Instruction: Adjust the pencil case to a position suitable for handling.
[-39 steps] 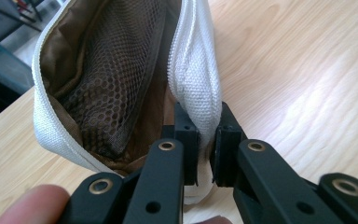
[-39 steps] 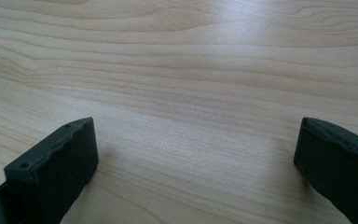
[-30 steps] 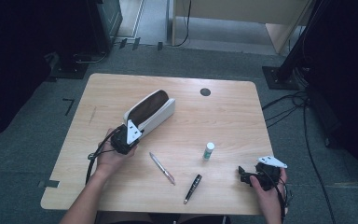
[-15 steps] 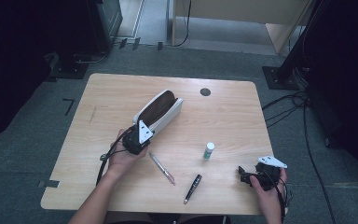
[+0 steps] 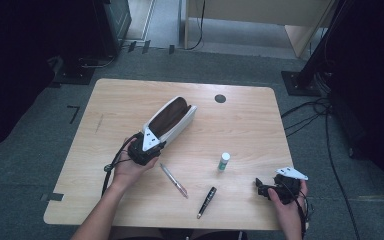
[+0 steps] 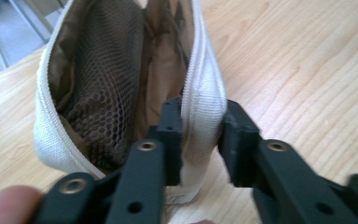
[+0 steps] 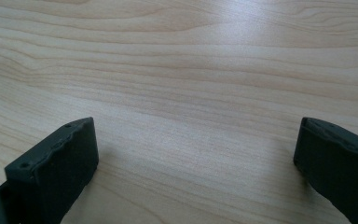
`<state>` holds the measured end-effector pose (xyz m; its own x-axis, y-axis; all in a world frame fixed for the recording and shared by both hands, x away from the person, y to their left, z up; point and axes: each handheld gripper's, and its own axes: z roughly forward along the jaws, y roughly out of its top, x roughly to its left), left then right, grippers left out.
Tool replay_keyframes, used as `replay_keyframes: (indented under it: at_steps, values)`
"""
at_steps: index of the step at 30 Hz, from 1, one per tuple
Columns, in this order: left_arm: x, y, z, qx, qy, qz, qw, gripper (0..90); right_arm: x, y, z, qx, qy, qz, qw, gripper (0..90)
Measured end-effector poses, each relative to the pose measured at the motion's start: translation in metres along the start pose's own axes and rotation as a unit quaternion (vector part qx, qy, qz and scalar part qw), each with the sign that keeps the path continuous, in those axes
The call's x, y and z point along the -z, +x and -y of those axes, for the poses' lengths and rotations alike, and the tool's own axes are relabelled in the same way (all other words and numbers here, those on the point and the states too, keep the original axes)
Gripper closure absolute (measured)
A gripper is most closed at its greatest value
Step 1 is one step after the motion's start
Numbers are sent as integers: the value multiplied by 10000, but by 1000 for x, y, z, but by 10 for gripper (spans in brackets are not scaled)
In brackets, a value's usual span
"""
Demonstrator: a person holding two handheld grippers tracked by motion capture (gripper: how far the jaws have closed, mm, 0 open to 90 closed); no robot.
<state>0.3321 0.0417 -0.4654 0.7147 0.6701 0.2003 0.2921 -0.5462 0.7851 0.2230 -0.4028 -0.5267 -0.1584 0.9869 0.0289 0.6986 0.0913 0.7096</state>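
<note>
Two black jaws of the left gripper (image 6: pixel 200 140) straddle the near wall of the white pencil pouch (image 6: pixel 121 70); they have just been easing apart, and a gap shows at the outer jaw, so the pinch looks gone. Just ahead, the pouch mouth gapes; freed, that wall could sag and narrow it. Beyond to the right lie a pen (image 5: pixel 174 180), a marker (image 5: pixel 206 202) and a small bottle (image 5: pixel 224 161). Farthest off, the right gripper (image 5: pixel 261 189) rests spread over bare table (image 7: pixel 191 70).
</note>
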Motion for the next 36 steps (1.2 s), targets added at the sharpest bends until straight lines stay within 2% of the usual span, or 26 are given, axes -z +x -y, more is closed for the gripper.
replay_keyframes:
  at_steps: [4, 8, 15, 19, 23, 29, 35, 36]
  values:
    - [-3, -5, -3, 33, -26, 39, 10000, 760, 0, 0, 0, 0, 0, 0, 10000, 0]
    - [-7, -8, -8, 39, -21, 79, 10000, 732, 0, 0, 0, 2, -1, 0, 10000, 0]
    - [-2, -7, -14, 290, -257, 107, 9992, 477, 0, 0, 0, 4, 0, -7, 10000, 0]
    - [9, 0, -17, 459, -393, 153, 9981, 387, 0, 0, 0, 5, 0, -7, 10000, 0]
    - [19, 8, -20, 548, -479, 333, 9968, 337, 0, 0, 0, 4, 0, -6, 10000, 0]
    - [30, 20, -21, 652, -541, 130, 9963, 321, 0, 0, 0, 10, -3, -6, 10000, 0]
    - [35, 34, -17, 949, -473, -269, 9940, 326, 0, 0, 0, 11, -3, -5, 10000, 0]
    - [34, 36, -16, 1022, -459, -277, 9933, 326, 0, 0, 0, 11, -2, -6, 10000, 0]
